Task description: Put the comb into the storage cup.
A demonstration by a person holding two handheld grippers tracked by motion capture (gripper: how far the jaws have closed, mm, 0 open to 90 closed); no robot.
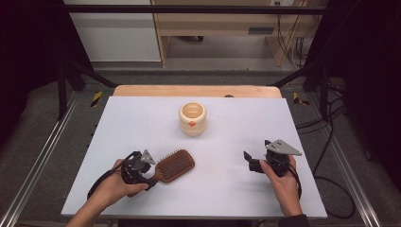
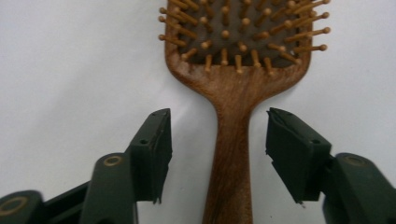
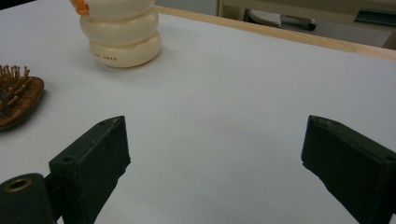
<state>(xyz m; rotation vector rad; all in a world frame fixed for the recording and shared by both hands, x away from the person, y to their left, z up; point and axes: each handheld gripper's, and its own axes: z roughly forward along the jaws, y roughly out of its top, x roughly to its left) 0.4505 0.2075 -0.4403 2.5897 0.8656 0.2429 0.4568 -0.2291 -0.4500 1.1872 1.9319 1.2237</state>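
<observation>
A wooden paddle hairbrush (image 1: 176,165) lies bristles up on the white table, left of centre near the front. In the left gripper view its handle (image 2: 232,140) runs between my left gripper's (image 2: 217,116) jaws, with a gap of table showing on each side, so the pads do not press it. In the high view the left gripper (image 1: 153,176) sits at the brush's handle end. My right gripper (image 1: 251,161) rests at the front right, open and with nothing in it (image 3: 215,126); the brush head (image 3: 16,100) lies off to its left.
A cream ribbed pot (image 1: 192,118) with an orange mark stands open-topped at the middle back of the white table (image 1: 236,118); the right gripper view has it (image 3: 123,37) ahead and left. A wooden edge (image 1: 196,91) runs along the far side.
</observation>
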